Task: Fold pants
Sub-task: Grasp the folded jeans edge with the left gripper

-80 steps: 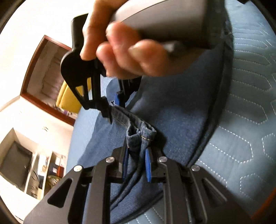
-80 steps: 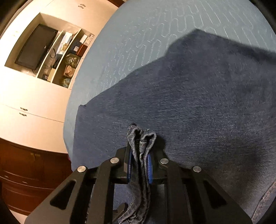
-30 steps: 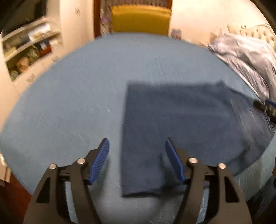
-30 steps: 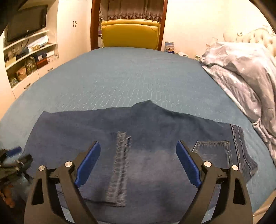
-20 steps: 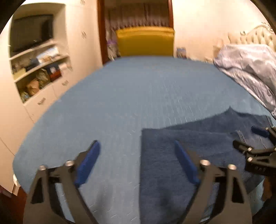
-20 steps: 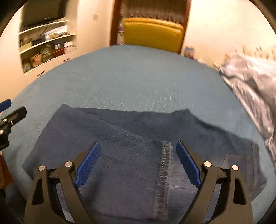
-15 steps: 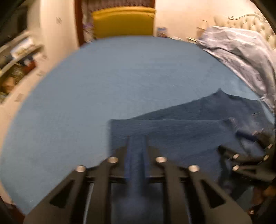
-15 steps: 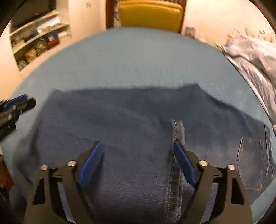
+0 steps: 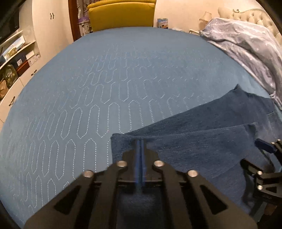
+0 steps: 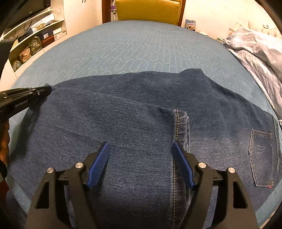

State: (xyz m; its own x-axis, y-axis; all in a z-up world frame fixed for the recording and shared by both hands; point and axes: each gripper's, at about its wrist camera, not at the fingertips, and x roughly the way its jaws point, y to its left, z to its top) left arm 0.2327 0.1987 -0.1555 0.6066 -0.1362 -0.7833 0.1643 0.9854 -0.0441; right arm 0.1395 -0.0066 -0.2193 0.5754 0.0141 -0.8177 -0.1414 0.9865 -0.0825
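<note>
**Folded jeans on the blue bed, one gripper pressed shut, the other spread wide**

The jeans (image 10: 141, 123) lie flat on the quilted blue bedspread (image 10: 141, 45), folded so that a leg hem with pale stitching (image 10: 178, 126) rests on top near the middle. A back pocket (image 10: 262, 158) shows toward the right end of the jeans, on the side nearest the rumpled grey-blue duvet (image 10: 260, 52).

The left gripper (image 9: 140, 146) has its two blue pads pressed together at the left end of the jeans; whether any cloth is caught between them cannot be told. In the right wrist view the same tool (image 10: 26, 98) reaches in from the left edge, its tip touching the far left corner of the jeans. White lettering on its black side reads "GenRobot.AI", the last characters being small and hard to make out.

The right gripper (image 10: 141, 162) hangs over the near middle of the jeans with its fingers spread wide, holding nothing. Its right pad (image 10: 183, 165) sits just beside the stitched hem.

Beyond the jeans, at the far edge of the bedspread, stands a yellow chair (image 10: 148, 10). To the left of the jeans are wall shelves (image 10: 35, 38) with boxes and bags; any labels there are too small to read.
</note>
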